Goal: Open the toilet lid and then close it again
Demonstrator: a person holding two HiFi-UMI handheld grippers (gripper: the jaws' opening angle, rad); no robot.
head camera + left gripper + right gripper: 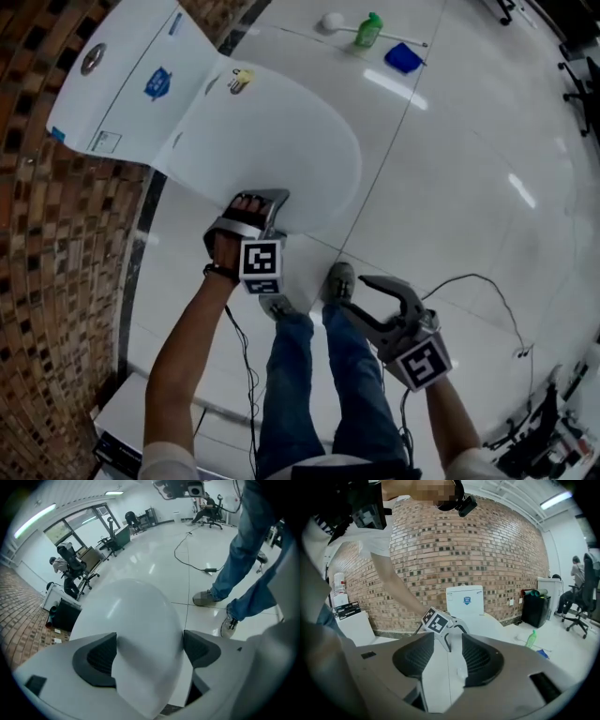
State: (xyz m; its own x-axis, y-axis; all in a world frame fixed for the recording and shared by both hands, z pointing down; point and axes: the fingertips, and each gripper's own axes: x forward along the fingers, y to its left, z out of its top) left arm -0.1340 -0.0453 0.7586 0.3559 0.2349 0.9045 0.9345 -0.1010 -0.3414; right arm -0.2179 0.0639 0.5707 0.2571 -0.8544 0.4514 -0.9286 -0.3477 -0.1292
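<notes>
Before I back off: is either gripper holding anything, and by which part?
Nothing is held. The left gripper has its jaws wide apart at the front edge of the closed toilet lid, not pressing it; the right gripper is empty.

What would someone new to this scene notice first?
The big white toilet lid, shut, fills the upper middle of the head view, beside the brick wall on the left. The left gripper sits at its front edge with jaws wide open; the right gripper hangs empty over the floor, lower right.
</notes>
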